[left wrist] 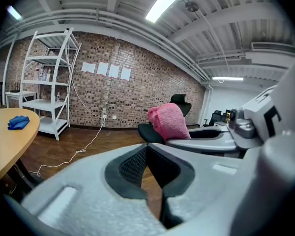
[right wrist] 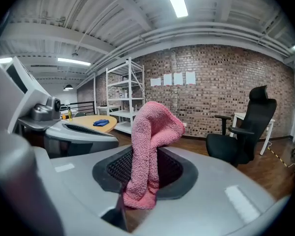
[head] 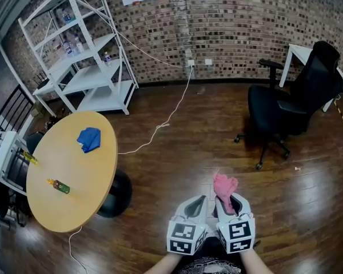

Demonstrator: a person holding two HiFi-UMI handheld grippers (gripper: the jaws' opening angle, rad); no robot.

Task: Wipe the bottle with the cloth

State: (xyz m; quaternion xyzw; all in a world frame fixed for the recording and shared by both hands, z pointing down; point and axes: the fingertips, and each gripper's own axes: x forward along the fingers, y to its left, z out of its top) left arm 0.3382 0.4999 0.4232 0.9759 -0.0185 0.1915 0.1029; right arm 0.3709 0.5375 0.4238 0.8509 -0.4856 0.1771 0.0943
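Room: brick wall, dark wood floor (head: 177,153), white shelf unit (head: 80,56) in the far left corner, black office chair (head: 286,107) at right.
Table: round tan table (head: 74,210) at left, well apart from both grippers.
Bottle: small bottle (head: 58,186) lying on its side near the table's front edge. A blue cloth (head: 89,138) lies further back, apart from it.
Left gripper: left gripper (head: 200,201) has its jaws pressed together with nothing between them.
Right gripper: right gripper (head: 231,203) pinches the pink cloth (head: 224,188). A loose fold stands above the jaws and a short tail hangs below.
Stage (judged): approach only. Nothing touches the bottle and wiping has not begun.
Method (judged): carry both grippers across to the table. Open the left one and clamp the bottle so it cannot roll. Lead with the free fold of pink cloth, not the jaw tips.
Risk (judged): a bottle on its side will likely roll under a one-sided wipe. The pinch on the cloth looks shallow, so dragging may pull it loose.
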